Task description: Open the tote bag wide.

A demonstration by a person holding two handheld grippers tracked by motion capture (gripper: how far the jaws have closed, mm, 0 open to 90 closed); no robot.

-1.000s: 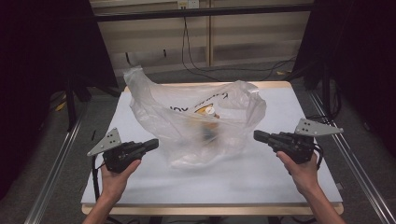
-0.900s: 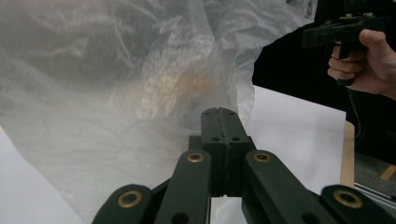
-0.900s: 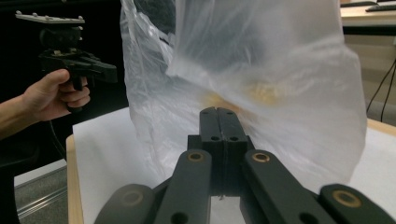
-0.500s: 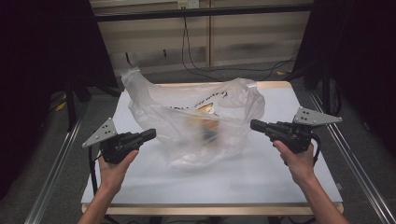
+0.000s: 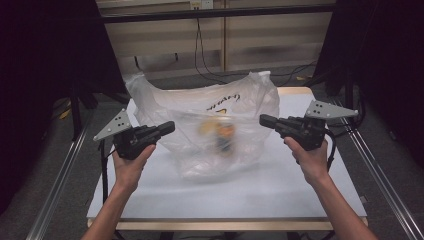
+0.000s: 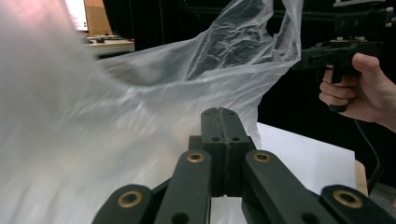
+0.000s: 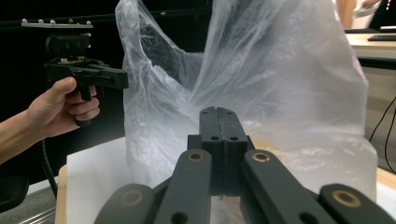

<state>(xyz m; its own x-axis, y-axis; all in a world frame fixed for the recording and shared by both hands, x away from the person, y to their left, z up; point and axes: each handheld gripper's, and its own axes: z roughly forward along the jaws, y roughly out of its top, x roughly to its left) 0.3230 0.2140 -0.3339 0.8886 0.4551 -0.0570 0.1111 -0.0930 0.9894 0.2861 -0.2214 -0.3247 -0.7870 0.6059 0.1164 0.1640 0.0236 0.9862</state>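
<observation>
A clear plastic bag (image 5: 200, 107) with black and yellow print hangs stretched between my two grippers above the white table top (image 5: 280, 190). Something orange and yellow (image 5: 222, 135) sits blurred inside it. My left gripper (image 5: 171, 126) is shut on the bag's left edge. The right gripper (image 5: 262, 119) is shut on its right edge. In the left gripper view my shut jaws (image 6: 225, 113) meet the film (image 6: 140, 116), and the right gripper (image 6: 303, 59) pinches the far corner. In the right gripper view the shut jaws (image 7: 218, 111) face the bag (image 7: 280, 84), with the left gripper (image 7: 125, 79) at its far edge.
Metal rails (image 5: 60, 180) run along both sides of the table. Cables (image 5: 200, 55) hang behind it against a wooden wall, and dark curtains close off both sides. Bare white surface lies in front of the bag.
Both grippers have risen and carried the bag's edges upward. The bag now stands taller and tauter, and its contents hang and blur.
</observation>
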